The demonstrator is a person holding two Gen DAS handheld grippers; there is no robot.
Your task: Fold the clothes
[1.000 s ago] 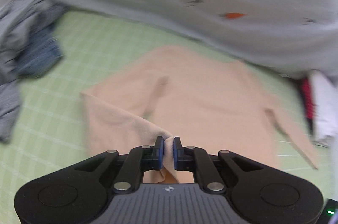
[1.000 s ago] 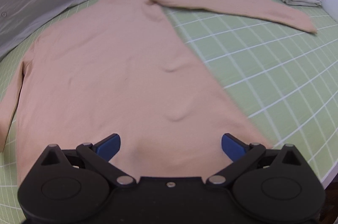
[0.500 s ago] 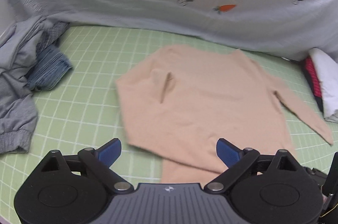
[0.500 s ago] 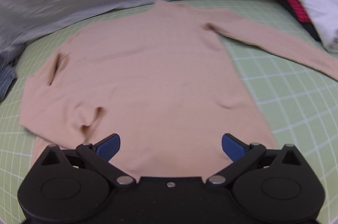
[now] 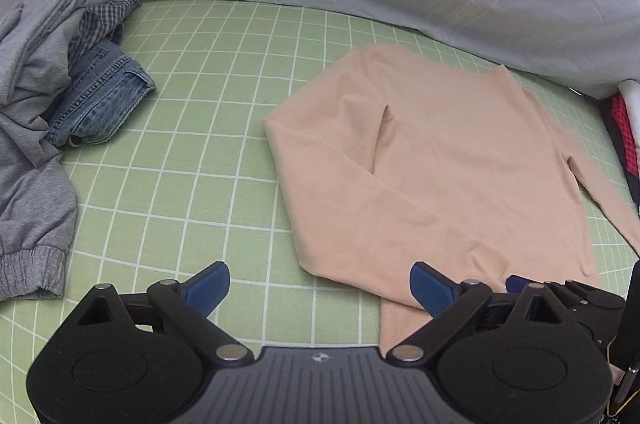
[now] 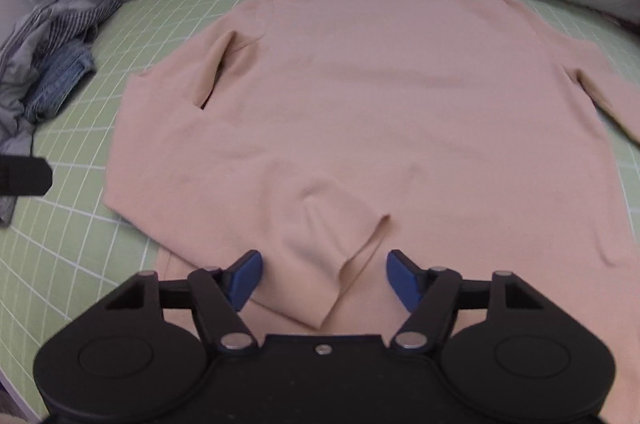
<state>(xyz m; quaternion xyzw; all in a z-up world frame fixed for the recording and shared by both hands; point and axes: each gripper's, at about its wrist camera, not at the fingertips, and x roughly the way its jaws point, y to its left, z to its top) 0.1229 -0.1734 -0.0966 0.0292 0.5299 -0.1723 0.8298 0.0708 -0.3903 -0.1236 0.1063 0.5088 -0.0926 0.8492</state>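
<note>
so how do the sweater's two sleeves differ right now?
Left sleeve is folded across the body of the peach sweater, its cuff lying near the hem between the right tongs, which are closing with the pads not yet on it. Right sleeve is not folded; it stretches out sideways onto the green grid mat. Both lie flat and are the same peach knit.

Left gripper (image 5: 320,286), pinching the sleeve (image 6: 308,256) a sec ago, now has jaws wide w/ nothing between; sleeve lies folded across the peach sweater (image 6: 380,112). Right gripper (image 6: 322,278), wide open before, now sits over the cuff w/ jaws closing around it.
</note>
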